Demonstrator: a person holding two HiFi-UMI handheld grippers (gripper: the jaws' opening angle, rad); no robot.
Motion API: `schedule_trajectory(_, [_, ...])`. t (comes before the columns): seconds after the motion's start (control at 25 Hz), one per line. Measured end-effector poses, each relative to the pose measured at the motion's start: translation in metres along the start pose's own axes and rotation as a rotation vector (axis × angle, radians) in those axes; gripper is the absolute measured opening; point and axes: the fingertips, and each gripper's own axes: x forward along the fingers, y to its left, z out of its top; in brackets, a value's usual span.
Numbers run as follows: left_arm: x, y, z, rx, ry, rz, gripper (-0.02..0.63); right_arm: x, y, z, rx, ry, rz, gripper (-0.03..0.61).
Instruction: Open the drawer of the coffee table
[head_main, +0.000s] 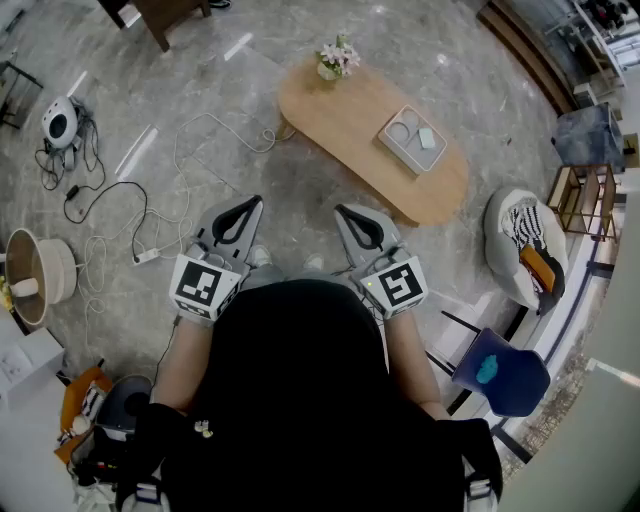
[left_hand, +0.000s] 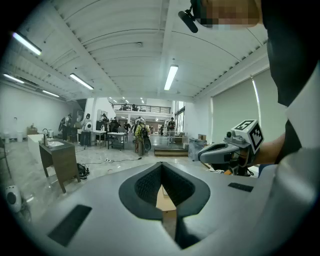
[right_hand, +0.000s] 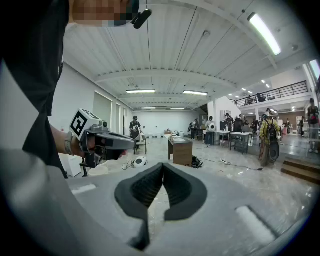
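The oval wooden coffee table (head_main: 350, 120) stands on the marble floor ahead of me; no drawer shows from above. On it sit a small flower vase (head_main: 337, 58) and a grey tray (head_main: 412, 138). My left gripper (head_main: 252, 203) and right gripper (head_main: 343, 210) hover side by side in front of my body, short of the table and apart from it. Both are shut with nothing between the pads. In the left gripper view the closed jaws (left_hand: 161, 167) frame a strip of the wooden table (left_hand: 163, 198), and the right gripper (left_hand: 227, 151) floats beside. The right gripper view shows its closed jaws (right_hand: 162, 167) and the left gripper (right_hand: 105, 141).
White cables and a power strip (head_main: 146, 257) trail over the floor to my left, near a white round device (head_main: 59, 122) and a beige basket (head_main: 40, 275). A blue chair (head_main: 505, 372), a white beanbag (head_main: 522, 248) and a wooden shelf (head_main: 585, 198) stand on the right.
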Motion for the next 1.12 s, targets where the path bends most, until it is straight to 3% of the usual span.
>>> schedule_trajectory(0.28, [-0.009, 0.023, -0.006, 0.050, -0.015, -0.013, 0.012, 0.023, 0.007, 0.001, 0.003, 0.002, -0.023, -0.002])
schedule_trajectory(0.64, [-0.032, 0.069, -0.016, -0.061, -0.056, -0.065, 0.012, 0.051, 0.021, 0.010, 0.059, -0.040, -0.119, 0.000])
schedule_trajectory(1.12, [-0.028, 0.111, -0.038, -0.064, -0.010, -0.066, 0.013, 0.079, 0.014, 0.002, 0.085, -0.016, -0.157, 0.000])
